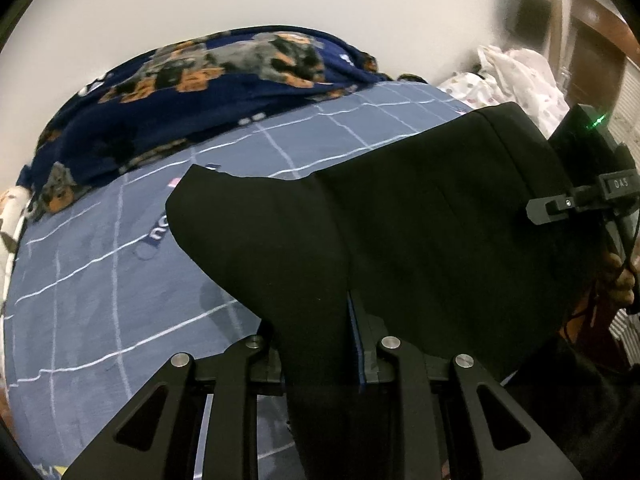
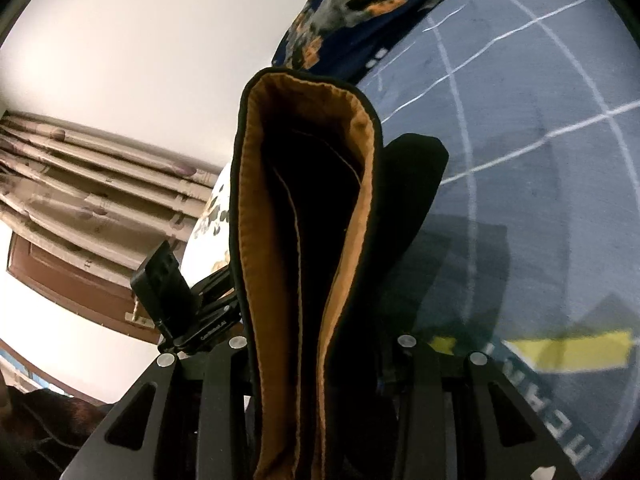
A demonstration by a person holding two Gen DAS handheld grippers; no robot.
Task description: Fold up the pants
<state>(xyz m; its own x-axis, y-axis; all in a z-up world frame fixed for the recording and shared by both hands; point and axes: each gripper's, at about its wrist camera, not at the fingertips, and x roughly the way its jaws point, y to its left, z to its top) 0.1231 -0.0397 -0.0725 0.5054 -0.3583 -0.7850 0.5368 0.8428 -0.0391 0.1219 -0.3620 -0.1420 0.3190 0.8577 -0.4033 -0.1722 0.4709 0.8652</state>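
Observation:
The black pants (image 1: 420, 220) hang lifted above the bed, stretched between both grippers. In the left wrist view my left gripper (image 1: 316, 320) is shut on one edge of the black cloth, which covers its fingertips. At the far right of that view, the right gripper's body (image 1: 592, 184) holds the other end, with a hand below it. In the right wrist view my right gripper (image 2: 316, 360) is shut on the waistband (image 2: 256, 200), whose tan lining faces the camera and stands upright. The left gripper's body (image 2: 168, 292) shows beside it.
A blue bedsheet with white grid lines (image 1: 100, 280) lies beneath. A dark blue animal-print blanket (image 1: 180, 92) is bunched along the far side by the white wall. White spotted cloth (image 1: 516, 76) lies at the bed's right. Curtains (image 2: 80, 168) hang beyond the pants.

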